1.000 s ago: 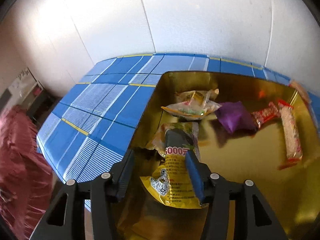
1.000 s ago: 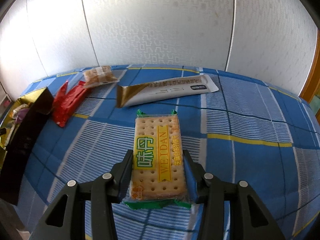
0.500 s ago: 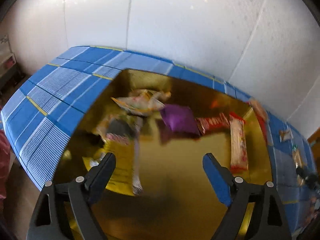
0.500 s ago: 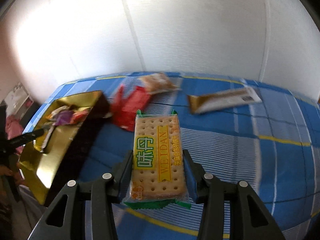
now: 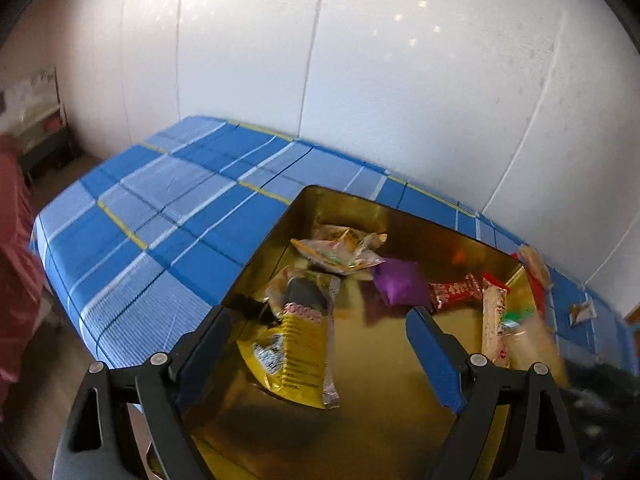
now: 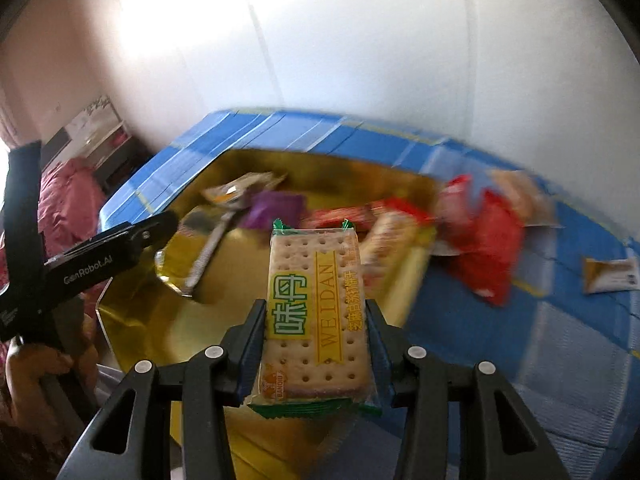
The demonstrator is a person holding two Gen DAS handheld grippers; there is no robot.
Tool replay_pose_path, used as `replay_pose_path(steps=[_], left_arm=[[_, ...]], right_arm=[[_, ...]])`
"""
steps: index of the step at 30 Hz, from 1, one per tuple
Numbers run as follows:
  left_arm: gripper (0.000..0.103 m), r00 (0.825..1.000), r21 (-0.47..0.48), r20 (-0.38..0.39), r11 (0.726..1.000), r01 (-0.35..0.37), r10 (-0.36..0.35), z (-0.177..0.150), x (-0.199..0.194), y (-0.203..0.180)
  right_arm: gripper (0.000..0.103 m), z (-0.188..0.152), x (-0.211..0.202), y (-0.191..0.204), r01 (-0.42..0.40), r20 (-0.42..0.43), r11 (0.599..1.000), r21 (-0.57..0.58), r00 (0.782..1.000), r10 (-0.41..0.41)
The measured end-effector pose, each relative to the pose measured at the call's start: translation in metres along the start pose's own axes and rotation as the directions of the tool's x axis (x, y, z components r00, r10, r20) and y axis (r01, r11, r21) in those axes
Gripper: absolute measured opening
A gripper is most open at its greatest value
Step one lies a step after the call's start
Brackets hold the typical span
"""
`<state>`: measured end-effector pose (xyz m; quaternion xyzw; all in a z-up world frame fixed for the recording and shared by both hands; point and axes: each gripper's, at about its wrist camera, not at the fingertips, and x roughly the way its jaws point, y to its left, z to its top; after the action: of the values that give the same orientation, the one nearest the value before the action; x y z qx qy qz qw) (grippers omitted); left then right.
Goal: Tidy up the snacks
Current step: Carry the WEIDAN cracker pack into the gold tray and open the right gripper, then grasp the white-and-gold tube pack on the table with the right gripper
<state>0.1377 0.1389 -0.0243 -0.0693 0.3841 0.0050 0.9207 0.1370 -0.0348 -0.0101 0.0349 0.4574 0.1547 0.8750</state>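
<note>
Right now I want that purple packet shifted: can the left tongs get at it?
Probably yes: the left tongs hang open and empty over the gold tray, and the purple packet lies uncovered just ahead.

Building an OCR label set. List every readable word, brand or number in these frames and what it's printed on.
"WEIDAN": cracker packet held in the right gripper, yellow strip.
"味丹": same packet, green label.
"GenRobot.AI": side of the left gripper, seen from the right wrist.
Unreadable: orange Chinese line and small bottom logo on the cracker packet; pink band and fine print on the yellow packet in the gold tray; print on the white-and-gold packet.
</note>
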Motion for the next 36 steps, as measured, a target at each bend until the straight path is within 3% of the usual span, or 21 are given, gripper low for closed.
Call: replay_pose_path(steps=[7,15,19,23,29,36], left_arm=[[0.09,1.0,-0.09,0.011,0.996,-0.026,0.027,0.003,-0.001,0.02],[0.09,0.999,-0.184,0.029,0.982,-0.038,0.044,0.006,-0.007,0.04],[0.09,0.998,-0.203,0.029,0.978,-0.04,0.047,0.007,-0.007,0.045],[0.09,0.998,-0.202,0.033,0.979,-0.041,0.049,0.007,-0.008,0.044],[0.09,0.999,-0.166,0.034,0.986,-0.015,0.021,0.006,-0.007,0.032],[0.091,0.999,-0.1,0.03,0.995,0.028,-0.025,0.004,-0.005,0.011]], right_arm=[[0.047,0.013,0.049,0.033,-0.03,-0.07,0.999,0.031,0.997,0.033],[0.048,0.025,0.087,0.052,-0.016,-0.072,0.998,0.065,0.997,0.021],[0.049,0.027,0.095,0.058,-0.065,-0.092,0.993,0.098,0.993,0.074],[0.049,0.023,0.086,0.06,-0.055,-0.078,0.996,0.065,0.995,0.06],[0.049,0.02,0.062,0.047,-0.084,-0.046,0.991,0.109,0.995,0.089],[0.049,0.02,0.015,0.031,-0.038,0.073,0.995,0.091,0.997,0.031]])
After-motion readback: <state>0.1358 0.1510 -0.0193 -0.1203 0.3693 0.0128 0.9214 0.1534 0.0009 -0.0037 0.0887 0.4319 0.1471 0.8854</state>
